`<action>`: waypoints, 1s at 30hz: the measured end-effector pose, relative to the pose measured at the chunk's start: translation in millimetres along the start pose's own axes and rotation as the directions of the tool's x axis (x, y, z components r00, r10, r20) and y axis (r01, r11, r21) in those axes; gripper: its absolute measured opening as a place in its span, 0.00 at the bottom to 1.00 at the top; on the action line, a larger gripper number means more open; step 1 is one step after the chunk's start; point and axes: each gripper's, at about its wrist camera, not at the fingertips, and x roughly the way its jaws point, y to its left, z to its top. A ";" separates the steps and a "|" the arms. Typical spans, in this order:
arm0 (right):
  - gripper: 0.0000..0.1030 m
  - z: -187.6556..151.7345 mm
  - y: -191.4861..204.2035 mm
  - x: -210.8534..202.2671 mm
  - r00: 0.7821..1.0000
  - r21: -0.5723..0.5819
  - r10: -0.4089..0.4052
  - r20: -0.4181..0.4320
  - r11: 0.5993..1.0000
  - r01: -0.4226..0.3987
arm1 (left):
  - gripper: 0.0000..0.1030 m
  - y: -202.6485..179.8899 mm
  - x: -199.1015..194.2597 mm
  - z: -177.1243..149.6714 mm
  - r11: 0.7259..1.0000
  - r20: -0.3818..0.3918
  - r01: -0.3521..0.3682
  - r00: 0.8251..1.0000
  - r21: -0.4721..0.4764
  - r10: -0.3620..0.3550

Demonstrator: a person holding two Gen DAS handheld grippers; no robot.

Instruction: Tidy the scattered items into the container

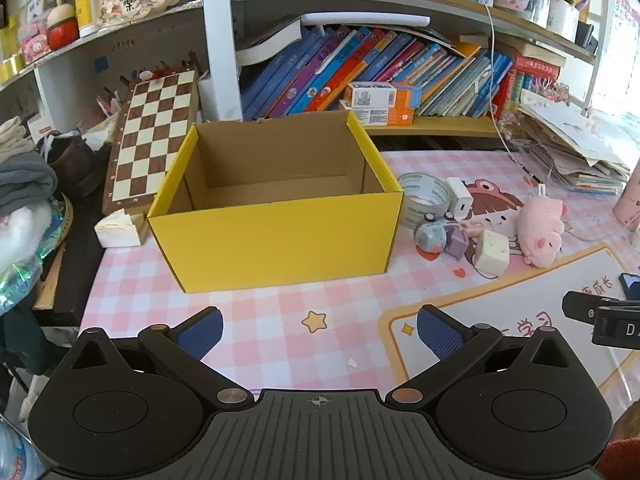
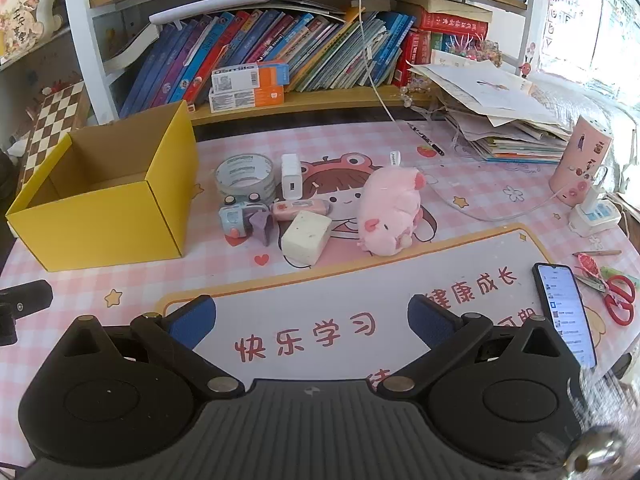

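An open yellow cardboard box (image 1: 276,236) stands empty on the pink desk mat; it also shows in the right wrist view (image 2: 100,224). To its right lie a clear tape roll (image 2: 245,176), a white charger (image 2: 291,182), a blue toy (image 2: 234,220), a purple piece (image 2: 262,224), a pink eraser (image 2: 300,208), a cream sponge block (image 2: 306,238) and a pink plush pig (image 2: 390,212). My left gripper (image 1: 320,332) is open and empty, in front of the box. My right gripper (image 2: 312,322) is open and empty, in front of the items.
A phone (image 2: 566,312), red scissors (image 2: 620,300) and a pink cup (image 2: 580,160) sit at the right. A paper stack (image 2: 504,120) lies at the back right. A chessboard (image 1: 154,136) leans left of the box. Bookshelves stand behind.
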 end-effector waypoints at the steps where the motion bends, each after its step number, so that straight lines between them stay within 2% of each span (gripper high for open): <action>1: 1.00 0.2 -0.1 0.3 1.000 0.000 0.000 0.000 1.000 0.000 | 1.00 0.8 0.1 0.7 1.000 -0.005 0.002 1.000 -0.003 -0.002; 9: 1.00 1.4 2.5 1.5 1.000 -0.005 -0.008 -0.002 1.000 0.008 | 1.00 4.1 1.8 7.0 1.000 -0.044 0.012 0.999 -0.005 -0.012; 30: 1.00 2.6 3.2 3.7 1.000 0.002 -0.007 -0.009 1.000 0.007 | 1.00 4.3 7.2 -0.1 1.000 -0.055 0.023 0.998 -0.012 -0.023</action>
